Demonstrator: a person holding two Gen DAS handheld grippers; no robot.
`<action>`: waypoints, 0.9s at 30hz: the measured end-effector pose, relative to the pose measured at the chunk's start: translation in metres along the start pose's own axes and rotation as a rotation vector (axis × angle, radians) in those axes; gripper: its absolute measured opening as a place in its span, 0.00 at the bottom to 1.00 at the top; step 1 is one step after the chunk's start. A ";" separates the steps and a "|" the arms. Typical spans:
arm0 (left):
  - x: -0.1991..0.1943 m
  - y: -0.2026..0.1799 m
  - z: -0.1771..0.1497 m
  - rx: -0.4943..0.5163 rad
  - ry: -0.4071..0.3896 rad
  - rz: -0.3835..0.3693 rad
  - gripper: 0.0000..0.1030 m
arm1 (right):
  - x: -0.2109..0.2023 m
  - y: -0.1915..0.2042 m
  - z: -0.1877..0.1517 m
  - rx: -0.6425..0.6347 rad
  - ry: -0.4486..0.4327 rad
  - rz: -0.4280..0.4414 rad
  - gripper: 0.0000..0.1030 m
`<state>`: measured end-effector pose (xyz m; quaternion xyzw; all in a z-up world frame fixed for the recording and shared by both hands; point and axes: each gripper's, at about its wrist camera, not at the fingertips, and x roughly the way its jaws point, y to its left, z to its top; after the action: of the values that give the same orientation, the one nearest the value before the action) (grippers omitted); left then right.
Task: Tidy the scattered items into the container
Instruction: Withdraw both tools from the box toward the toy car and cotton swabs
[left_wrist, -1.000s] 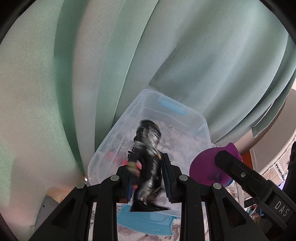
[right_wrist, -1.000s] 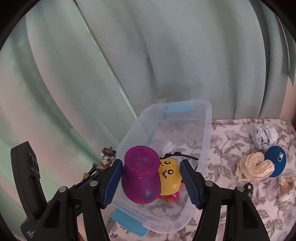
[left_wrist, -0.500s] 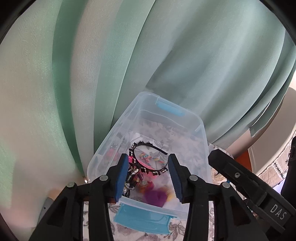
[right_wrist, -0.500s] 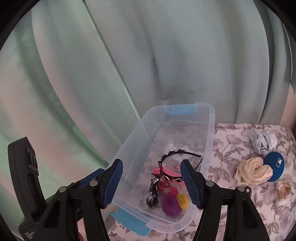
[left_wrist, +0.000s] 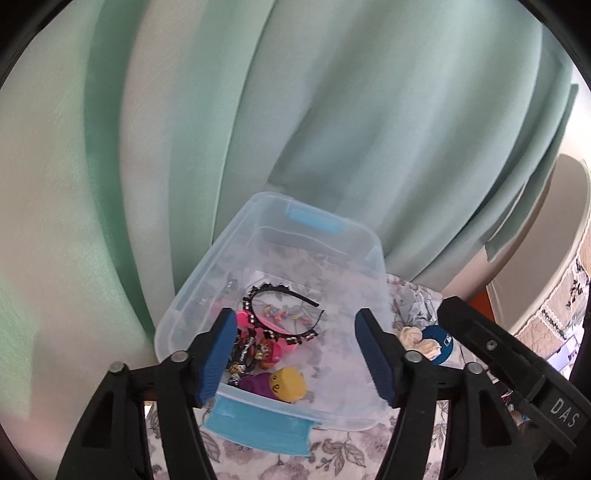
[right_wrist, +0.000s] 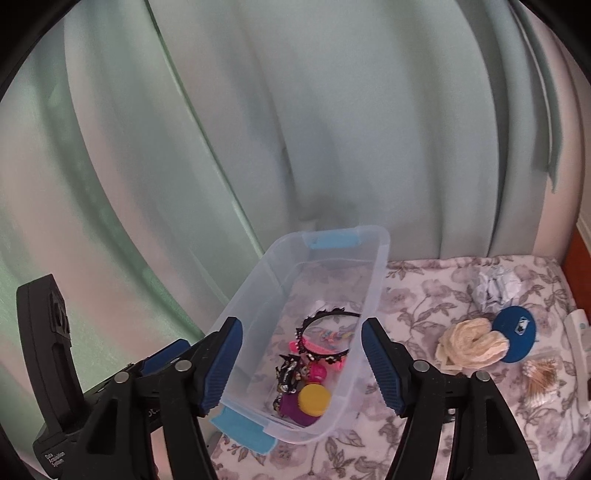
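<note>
Here our left gripper (left_wrist: 297, 356) and right gripper (right_wrist: 301, 363) hang released, jaws just widened with nothing between them. Beyond, at lower centre, the clear plastic container with blue latches (right_wrist: 373, 291) holds a black studded headband (right_wrist: 325, 317), a purple cup (right_wrist: 291, 406) and a yellow toy (right_wrist: 314, 398); pale green curtains (right_wrist: 295, 129) fill the top.
</note>
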<state>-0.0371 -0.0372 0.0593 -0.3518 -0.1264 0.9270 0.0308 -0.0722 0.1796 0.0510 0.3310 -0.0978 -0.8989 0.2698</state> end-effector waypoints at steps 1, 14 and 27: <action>-0.001 -0.006 0.000 0.013 -0.002 -0.001 0.67 | -0.005 -0.004 0.000 0.005 -0.008 -0.008 0.73; -0.009 -0.108 -0.016 0.188 -0.017 -0.045 0.71 | -0.077 -0.083 -0.005 0.114 -0.120 -0.065 0.85; 0.007 -0.197 -0.046 0.288 0.010 -0.088 0.77 | -0.125 -0.184 -0.031 0.242 -0.172 -0.186 0.86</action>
<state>-0.0182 0.1640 0.0726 -0.3423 -0.0074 0.9316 0.1221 -0.0499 0.4021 0.0305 0.2906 -0.1972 -0.9266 0.1344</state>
